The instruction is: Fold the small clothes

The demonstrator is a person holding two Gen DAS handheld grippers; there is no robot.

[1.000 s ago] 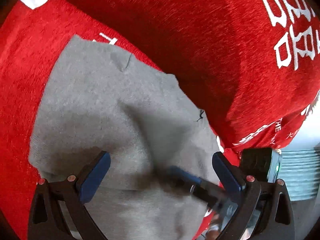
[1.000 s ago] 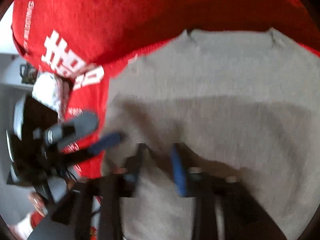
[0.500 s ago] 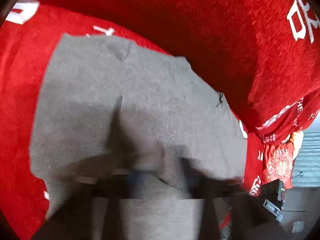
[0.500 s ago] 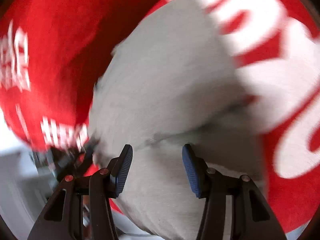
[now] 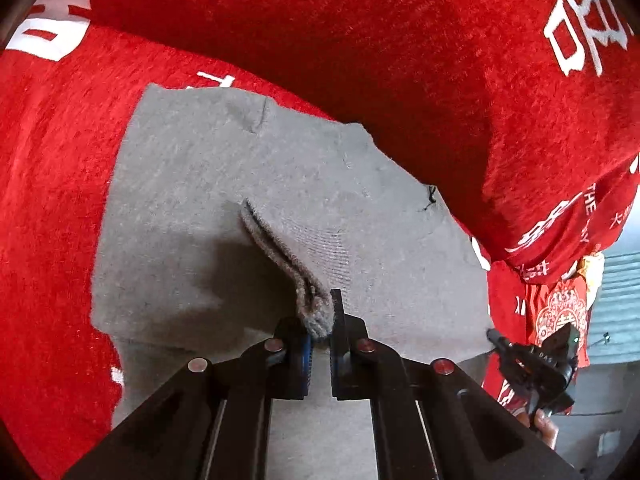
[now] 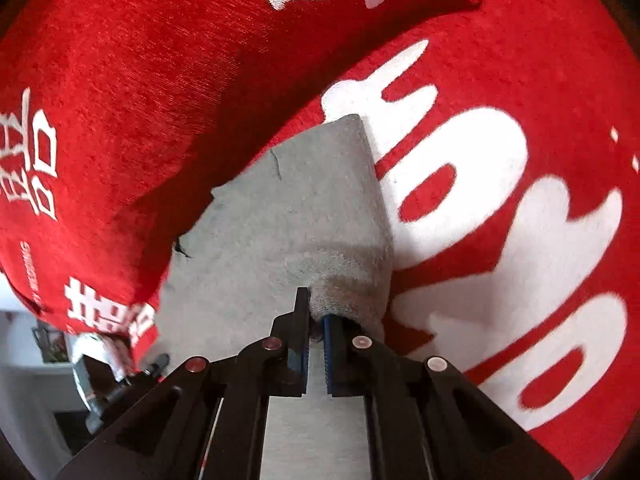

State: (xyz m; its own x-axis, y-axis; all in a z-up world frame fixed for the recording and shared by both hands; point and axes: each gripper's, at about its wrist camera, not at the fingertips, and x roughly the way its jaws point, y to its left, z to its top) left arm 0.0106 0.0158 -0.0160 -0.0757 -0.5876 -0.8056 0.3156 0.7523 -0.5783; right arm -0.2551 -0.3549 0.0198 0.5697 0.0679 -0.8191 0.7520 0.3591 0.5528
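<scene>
Both grippers now pinch the grey knitted cloth on the red plush cover.
A second ago the left gripper (image 5: 319,334) stood wide and the right gripper (image 6: 316,330) half apart; both have just closed, each clamped on a raised fold of the grey knitted cloth (image 5: 224,184), which lies flat on the red plush cover with white lettering (image 5: 56,184), red margin all round.

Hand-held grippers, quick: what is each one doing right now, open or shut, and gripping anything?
Left hand-held gripper: shut on a pinched fold of the grey cloth.
Right hand-held gripper: just closed, shut on the same grey cloth's edge.
</scene>
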